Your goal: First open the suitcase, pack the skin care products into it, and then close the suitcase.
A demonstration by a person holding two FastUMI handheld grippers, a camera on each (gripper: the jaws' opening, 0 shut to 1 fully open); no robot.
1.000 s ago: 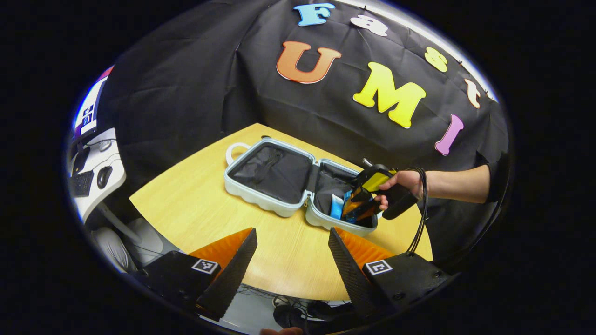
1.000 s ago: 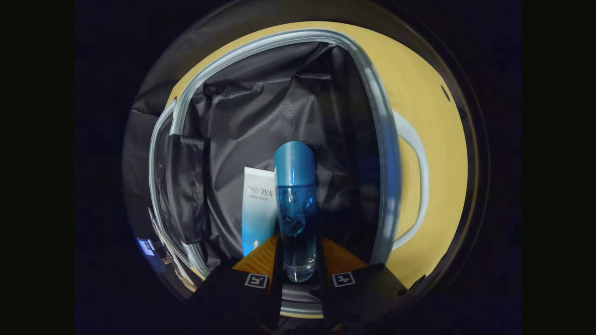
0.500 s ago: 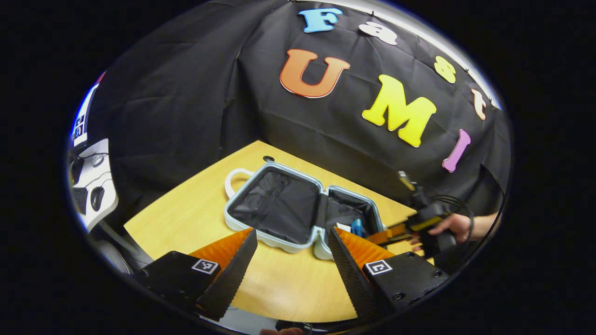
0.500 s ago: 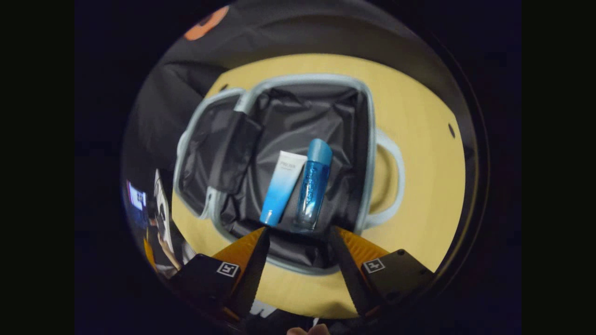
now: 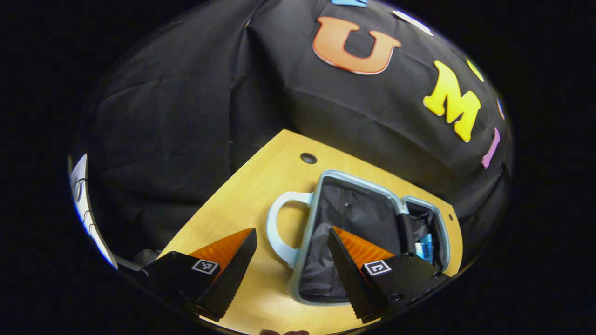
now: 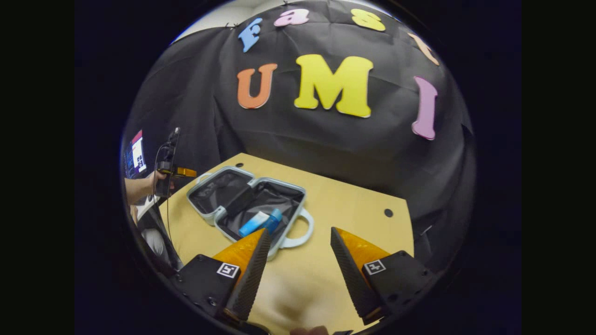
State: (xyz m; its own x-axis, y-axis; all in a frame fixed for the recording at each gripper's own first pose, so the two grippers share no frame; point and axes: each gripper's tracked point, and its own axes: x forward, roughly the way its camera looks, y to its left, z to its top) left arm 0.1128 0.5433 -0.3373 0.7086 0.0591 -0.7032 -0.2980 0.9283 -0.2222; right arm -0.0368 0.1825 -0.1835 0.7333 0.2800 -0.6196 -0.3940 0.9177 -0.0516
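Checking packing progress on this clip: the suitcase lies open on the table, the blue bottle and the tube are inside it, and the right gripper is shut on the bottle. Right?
Not quite. The right gripper is open and holds nothing, as the right gripper view shows. The suitcase does lie open on the table, with the blue bottle and the tube inside it.

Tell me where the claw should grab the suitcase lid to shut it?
Probably the looped handle on the empty half of the suitcase. It juts from the outer edge, farthest from the hinge, and the open left claw is beside it. Come from the table side, then swing that half over the tube and bottle.
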